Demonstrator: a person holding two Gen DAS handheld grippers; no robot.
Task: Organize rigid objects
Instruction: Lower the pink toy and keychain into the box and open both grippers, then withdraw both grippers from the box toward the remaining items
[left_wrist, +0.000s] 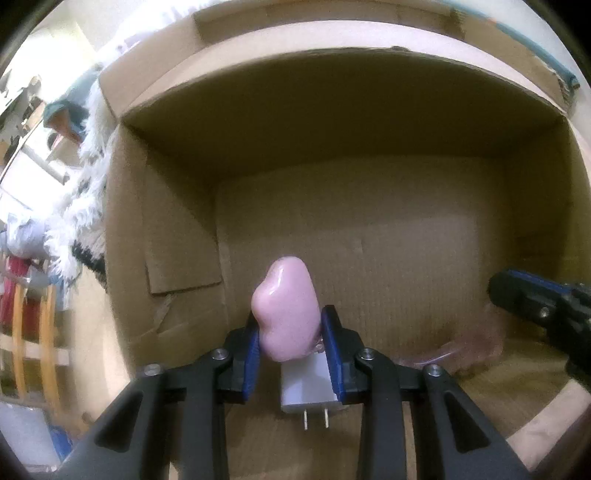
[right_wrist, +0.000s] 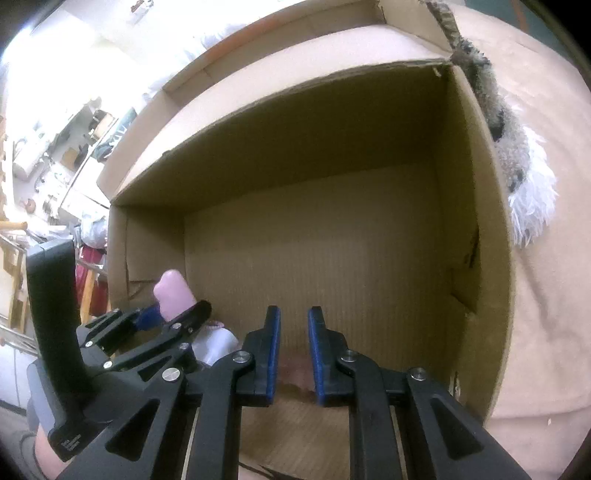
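Cardboard box (left_wrist: 332, 155), open-topped and deep, fills both wrist views; its corrugated floor is mostly bare, with cluttered shelving beyond the left wall and a shaggy white textile (left_wrist: 85, 206) draped against the outside.

Item 1: left gripper (left_wrist: 291, 343). Its blue-padded fingers (left_wrist: 252, 354) stand partly closed, pinching a glossy pink object (left_wrist: 286, 314), smooth and lumpy, by its lower half; most of it projects beyond the fingertips. Judged purpose: the narrow pinch low on the body keeps the bulk clear so it can be set down inside the box without the fingers fouling the floor.

Item 2: white plug adapter (left_wrist: 308, 391), two metal prongs pointing toward the camera. It sits directly under the pink object, between the left fingers' bases; whether it lies on the box floor or is attached to the pink piece cannot be told.

Item 3: right gripper (right_wrist: 294, 332). The fingers (right_wrist: 272, 354) show a narrow gap between the pads, as close as they go, with nothing clearly pinched. They hover over a faint pinkish, translucent patch (right_wrist: 295, 373) on the box floor, too blurred to identify; contact cannot be confirmed.

Item 4: relation. Both tools point down into the near part of the box, left one just beside the right. Judged stage: depositing the pink piece inside.
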